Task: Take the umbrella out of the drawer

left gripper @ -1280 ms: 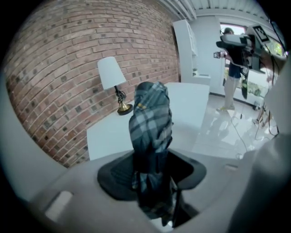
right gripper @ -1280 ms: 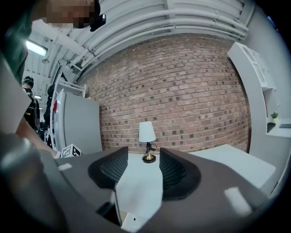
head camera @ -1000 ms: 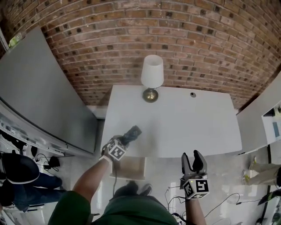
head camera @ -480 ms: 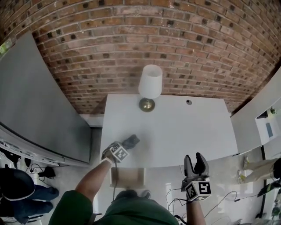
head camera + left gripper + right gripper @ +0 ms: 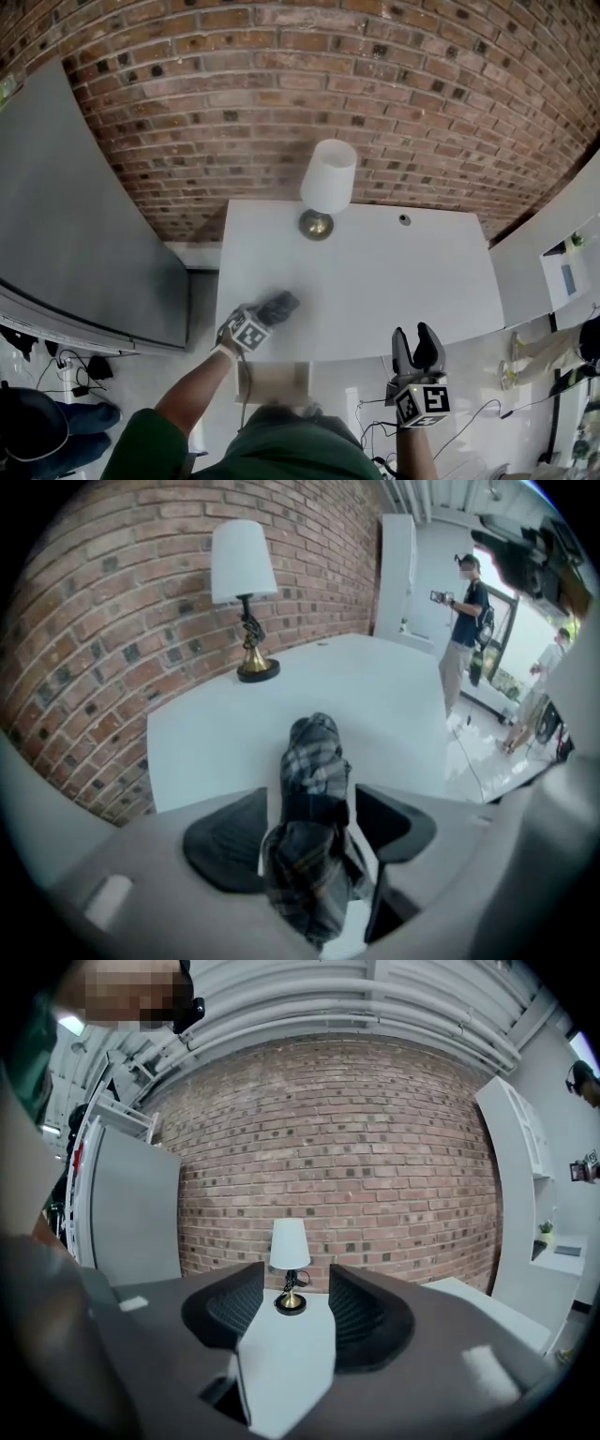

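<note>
Nearly all is done: you are releasing the umbrella (image 5: 279,303) on the worktop (image 5: 403,272) before the lamp (image 5: 328,178), with the left tool (image 5: 312,808) just opening around it and the right tool (image 5: 295,1307) spread, empty.

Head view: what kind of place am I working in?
Probably an indoor studio or lab mocked up as a room: exposed brick wall, a white table carrying a lamp, and loose cables underfoot.

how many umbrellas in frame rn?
1. The folded plaid umbrella lies on the white table, between the jaws of the left gripper, which have just been opening. The drawer shows only partly, so more could be hidden.
</note>
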### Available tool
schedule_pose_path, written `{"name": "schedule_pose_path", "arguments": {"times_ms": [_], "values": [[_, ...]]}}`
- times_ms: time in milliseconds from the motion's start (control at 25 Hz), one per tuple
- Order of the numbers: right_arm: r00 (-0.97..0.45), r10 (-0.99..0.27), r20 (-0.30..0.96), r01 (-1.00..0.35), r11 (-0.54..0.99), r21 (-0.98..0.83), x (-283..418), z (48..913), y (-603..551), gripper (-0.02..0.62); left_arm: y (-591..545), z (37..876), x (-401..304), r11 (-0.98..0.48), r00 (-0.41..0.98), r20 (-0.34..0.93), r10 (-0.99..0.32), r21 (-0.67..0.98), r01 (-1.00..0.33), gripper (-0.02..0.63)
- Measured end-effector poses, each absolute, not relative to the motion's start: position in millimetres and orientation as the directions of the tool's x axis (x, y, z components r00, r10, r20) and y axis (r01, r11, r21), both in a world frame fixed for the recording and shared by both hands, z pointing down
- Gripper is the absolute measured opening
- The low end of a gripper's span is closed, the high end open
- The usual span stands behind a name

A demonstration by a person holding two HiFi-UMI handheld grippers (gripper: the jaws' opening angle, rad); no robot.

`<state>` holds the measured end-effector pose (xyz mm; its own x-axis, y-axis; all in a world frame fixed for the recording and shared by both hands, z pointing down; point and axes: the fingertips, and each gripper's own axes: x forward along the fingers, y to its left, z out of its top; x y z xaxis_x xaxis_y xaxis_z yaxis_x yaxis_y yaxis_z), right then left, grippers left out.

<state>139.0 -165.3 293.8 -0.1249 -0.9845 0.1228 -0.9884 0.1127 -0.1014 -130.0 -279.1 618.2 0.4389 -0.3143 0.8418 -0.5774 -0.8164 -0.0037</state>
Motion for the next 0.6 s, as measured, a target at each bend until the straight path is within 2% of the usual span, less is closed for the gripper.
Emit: {"name": "schedule_pose_path", "arguments": {"times_ms": [160, 360, 600], "values": [[-0.112, -0.984, 0.141, -0.991, 0.099, -0.092, 148.0, 298.5, -173.0, 0.216, -303.3, 533.5, -136.8, -0.730, 0.517, 0.695, -0.499, -0.015, -0.684, 0.293], [-0.143, -0.986, 0.082, -0.987, 0.136, -0.089, 159.2, 284.1, -186.5, 0.216, -323.9, 391.2, -142.1, -0.653, 0.580, 0.404, -0.707, -0.061, -0.755, 0.276], [-0.204, -0.979, 0.001, -0.978, 0.204, -0.053, 178.1, 248.5, -198.3, 0.216, -306.2, 231.6, -132.7, -0.543, 0.542, 0.068, -0.838, -0.204, -0.814, 0.239]]}}
